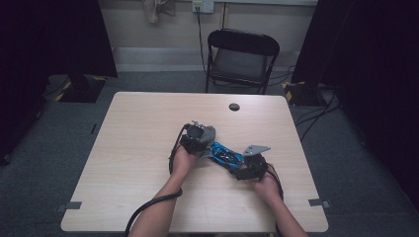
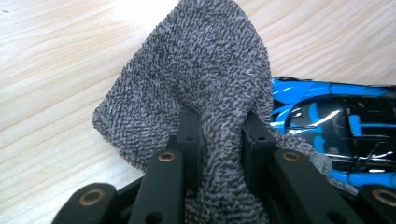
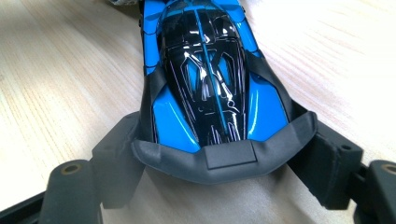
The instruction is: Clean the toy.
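Two claws engaged: left claw (image 2: 219,140) pinches the soft grey cloth (image 2: 205,74). Right claw (image 3: 224,158) clamps the rigid, glossy, likely slippery toy car (image 3: 205,74) across its tail; best hold there.

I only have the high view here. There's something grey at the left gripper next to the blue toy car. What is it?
Observer: A grey terry cloth, pinched between the left gripper jaws.
Operator: Is the cloth on the car yet?
Observer: Its edge lies against one end of the toy car; most of the body is uncovered.
Operator: And the right gripper, does it have the car?
Observer: Yes, the right gripper jaws sit on either side of the car's dark grey end, holding it on the table.
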{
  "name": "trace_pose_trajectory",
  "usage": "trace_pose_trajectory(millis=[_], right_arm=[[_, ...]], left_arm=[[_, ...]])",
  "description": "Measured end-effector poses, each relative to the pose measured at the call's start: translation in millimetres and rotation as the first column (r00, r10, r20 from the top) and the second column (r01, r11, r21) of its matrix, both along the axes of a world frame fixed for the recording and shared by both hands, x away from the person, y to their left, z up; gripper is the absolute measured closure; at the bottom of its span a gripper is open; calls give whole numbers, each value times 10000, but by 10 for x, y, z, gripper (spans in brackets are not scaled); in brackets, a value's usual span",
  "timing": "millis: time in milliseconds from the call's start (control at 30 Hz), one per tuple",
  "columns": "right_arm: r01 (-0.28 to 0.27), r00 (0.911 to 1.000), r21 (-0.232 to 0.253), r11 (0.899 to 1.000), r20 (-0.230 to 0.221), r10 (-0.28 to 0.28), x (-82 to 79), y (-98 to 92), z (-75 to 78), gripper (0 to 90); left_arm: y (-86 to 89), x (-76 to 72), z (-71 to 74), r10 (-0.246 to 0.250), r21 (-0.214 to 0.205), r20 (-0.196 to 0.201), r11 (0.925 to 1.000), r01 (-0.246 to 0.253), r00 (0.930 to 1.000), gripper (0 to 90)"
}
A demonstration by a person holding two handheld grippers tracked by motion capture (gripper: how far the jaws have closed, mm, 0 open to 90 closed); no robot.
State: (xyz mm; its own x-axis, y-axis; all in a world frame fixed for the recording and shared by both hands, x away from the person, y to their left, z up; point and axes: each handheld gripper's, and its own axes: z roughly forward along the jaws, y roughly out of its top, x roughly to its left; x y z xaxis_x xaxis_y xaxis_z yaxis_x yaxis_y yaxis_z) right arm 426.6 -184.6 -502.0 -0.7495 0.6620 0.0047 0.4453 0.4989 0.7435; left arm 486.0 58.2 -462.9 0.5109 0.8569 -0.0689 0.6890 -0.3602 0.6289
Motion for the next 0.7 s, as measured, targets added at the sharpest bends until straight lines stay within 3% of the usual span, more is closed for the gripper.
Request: trace_pose_trajectory(millis=[400,600,700], right_arm=[[6,10000,4,10000,-2,-6,0,0,0,242],[12,10000,9,10000,3,-12,0,1,0,242],[5,10000,3,10000,5,-5,0,0,0,242]], left_arm=[[155,7,-61,266,443,-74,9987,-262,9996,730],[230,-19,-13,302,511,12,9982,-302,9995,730],[262,-24,25,303,345,23,9989,-304,9995,730]])
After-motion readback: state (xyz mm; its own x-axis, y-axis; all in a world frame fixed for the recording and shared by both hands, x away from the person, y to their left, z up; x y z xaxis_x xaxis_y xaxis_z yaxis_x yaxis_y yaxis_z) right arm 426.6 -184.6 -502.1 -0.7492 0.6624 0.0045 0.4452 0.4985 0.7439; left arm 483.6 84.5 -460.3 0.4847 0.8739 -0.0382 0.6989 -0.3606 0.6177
